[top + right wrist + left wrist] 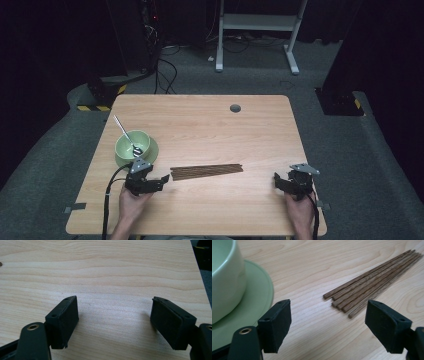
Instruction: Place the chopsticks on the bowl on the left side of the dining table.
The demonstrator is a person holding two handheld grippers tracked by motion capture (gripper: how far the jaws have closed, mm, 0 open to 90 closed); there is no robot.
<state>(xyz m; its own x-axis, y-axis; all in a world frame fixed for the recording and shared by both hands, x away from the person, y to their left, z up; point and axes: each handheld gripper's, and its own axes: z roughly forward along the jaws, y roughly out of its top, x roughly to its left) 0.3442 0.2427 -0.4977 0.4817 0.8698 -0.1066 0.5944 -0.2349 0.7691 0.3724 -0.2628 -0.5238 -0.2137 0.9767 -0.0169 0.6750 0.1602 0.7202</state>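
Several dark wooden chopsticks (206, 171) lie in a bundle near the middle of the wooden table (210, 130). A green bowl (132, 145) with a metal spoon (126, 134) in it sits on a green plate (152, 151) at the left. My left gripper (159, 181) rests just in front of the plate, open and empty, a little left of the chopstick ends. In the left gripper view the chopsticks (372, 282) lie ahead between the wide-apart jaws, with the bowl (224, 277) and plate (255, 302) at left. My right gripper (280, 181) sits open and empty at the table's front right.
A round grommet hole (235, 108) marks the far middle of the table. Beyond the table stand a white frame (257, 30) and cables on grey carpet. In the right gripper view bare wood (112, 290) lies ahead, with the table's edge at the upper right.
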